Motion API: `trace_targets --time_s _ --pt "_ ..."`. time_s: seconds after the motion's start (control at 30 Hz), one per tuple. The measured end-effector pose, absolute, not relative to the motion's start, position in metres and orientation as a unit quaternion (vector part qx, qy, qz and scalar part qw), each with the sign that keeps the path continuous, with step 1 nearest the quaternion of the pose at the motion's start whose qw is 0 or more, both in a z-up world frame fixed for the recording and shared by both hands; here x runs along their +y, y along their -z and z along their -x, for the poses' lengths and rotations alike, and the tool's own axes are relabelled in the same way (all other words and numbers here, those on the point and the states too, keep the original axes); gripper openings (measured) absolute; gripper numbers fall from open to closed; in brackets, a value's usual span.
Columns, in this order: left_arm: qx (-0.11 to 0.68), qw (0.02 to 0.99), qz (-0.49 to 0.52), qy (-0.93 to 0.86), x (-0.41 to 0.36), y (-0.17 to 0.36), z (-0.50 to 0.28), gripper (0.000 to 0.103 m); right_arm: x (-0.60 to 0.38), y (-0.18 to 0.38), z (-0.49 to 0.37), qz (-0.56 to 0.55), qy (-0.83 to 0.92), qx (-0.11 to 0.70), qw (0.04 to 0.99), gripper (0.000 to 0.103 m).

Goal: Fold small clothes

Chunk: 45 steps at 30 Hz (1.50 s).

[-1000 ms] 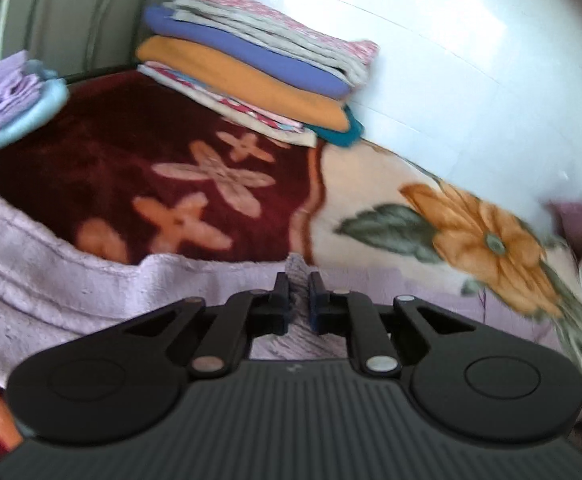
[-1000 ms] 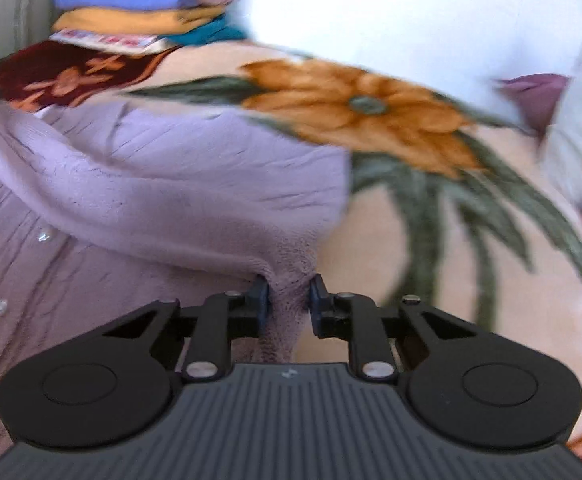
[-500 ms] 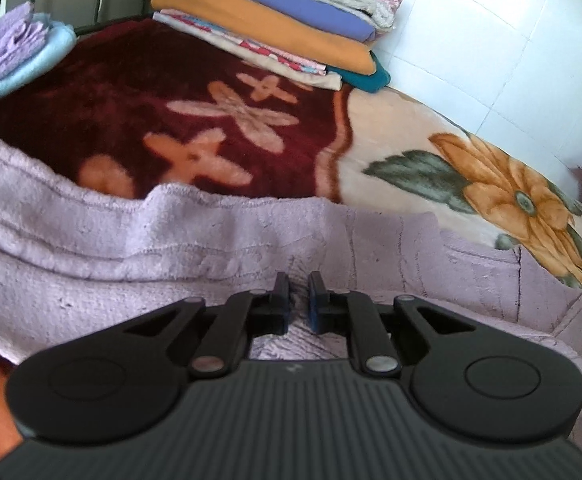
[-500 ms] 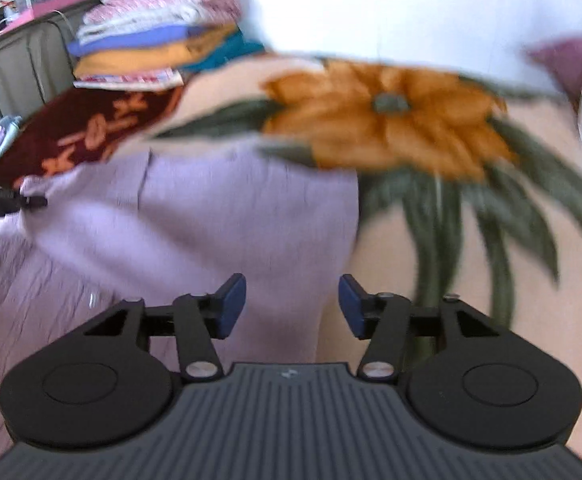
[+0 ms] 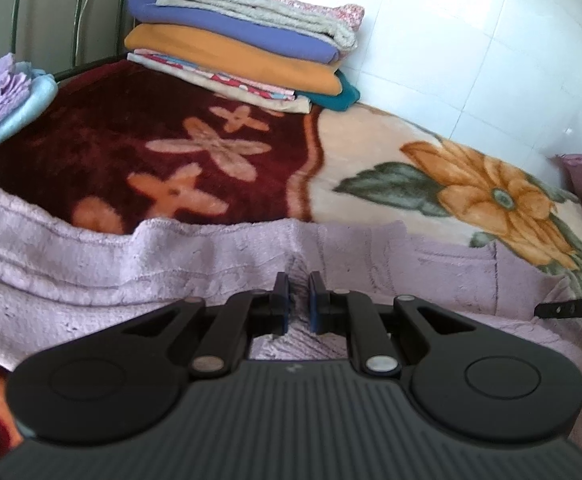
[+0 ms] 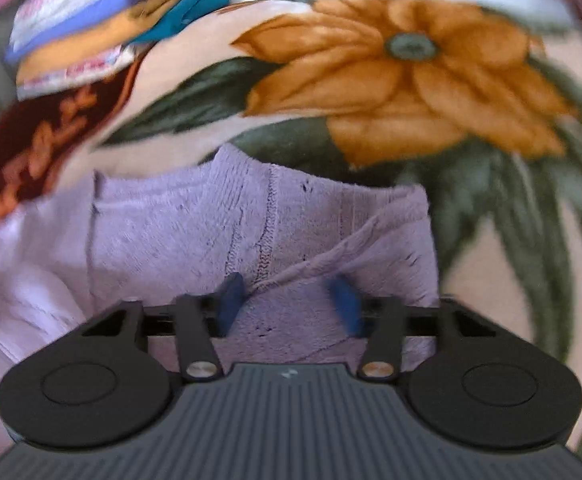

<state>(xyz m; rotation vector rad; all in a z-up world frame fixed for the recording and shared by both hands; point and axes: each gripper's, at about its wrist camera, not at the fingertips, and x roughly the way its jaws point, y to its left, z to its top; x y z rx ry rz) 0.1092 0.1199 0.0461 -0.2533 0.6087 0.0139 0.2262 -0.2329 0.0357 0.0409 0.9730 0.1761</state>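
Your right gripper (image 6: 289,300) had let go: a second earlier its jaws pinched the edge of the lilac knit garment (image 6: 219,224), and now they stood spread over the folded layer, which lay flat on the floral blanket (image 6: 391,60). Your left gripper (image 5: 299,300) kept its jaws nearly closed on a ridge of the same knit at 12 o'clock from its fingertips. I judged that fold laid down, with the folded stack (image 5: 243,52) waiting at 11 o'clock.
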Motion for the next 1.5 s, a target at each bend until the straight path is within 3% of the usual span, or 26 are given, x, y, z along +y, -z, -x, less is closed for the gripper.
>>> trace_targets --time_s 0.03,0.13,0.27,0.53,0.6,0.73,0.77,1.0,1.33,1.5 --pt "0.295 0.947 0.127 -0.005 0.12 -0.048 -0.108 0.013 -0.231 -0.036 -0.224 -0.01 -0.091 0.459 0.884 0.013" --pt "0.277 0.952 0.131 -0.001 0.121 -0.054 -0.104 0.013 -0.24 -0.046 -0.217 -0.038 -0.093 0.422 0.901 0.007" --pt "0.272 0.955 0.117 -0.009 0.121 -0.055 -0.11 0.013 -0.264 -0.061 -0.21 -0.072 -0.058 0.346 0.934 0.007" --pt "0.33 0.939 0.092 -0.042 0.124 -0.018 -0.138 0.015 -0.275 -0.019 -0.226 -0.108 -0.037 0.37 0.922 0.008" --pt "0.33 0.938 0.097 -0.04 0.128 -0.016 -0.137 0.016 -0.278 -0.015 -0.226 -0.123 -0.043 0.361 0.924 0.015" --pt "0.331 0.937 0.11 -0.031 0.133 -0.028 -0.129 0.017 -0.293 -0.031 -0.215 -0.171 -0.067 0.337 0.923 0.056" --pt "0.327 0.938 0.11 -0.028 0.131 -0.033 -0.126 0.017 -0.298 -0.039 -0.21 -0.178 -0.066 0.322 0.927 0.06" --pt "0.319 0.942 0.102 -0.002 0.114 -0.058 -0.108 0.017 -0.311 -0.051 -0.191 -0.163 -0.1 0.325 0.926 0.06" --pt "0.372 0.923 0.102 -0.005 0.108 -0.019 -0.124 0.017 -0.285 -0.014 -0.18 -0.038 -0.047 0.358 0.932 0.061" --pt "0.375 0.92 0.113 -0.013 0.109 -0.026 -0.116 0.017 -0.285 -0.016 -0.179 -0.05 -0.039 0.356 0.932 0.063"
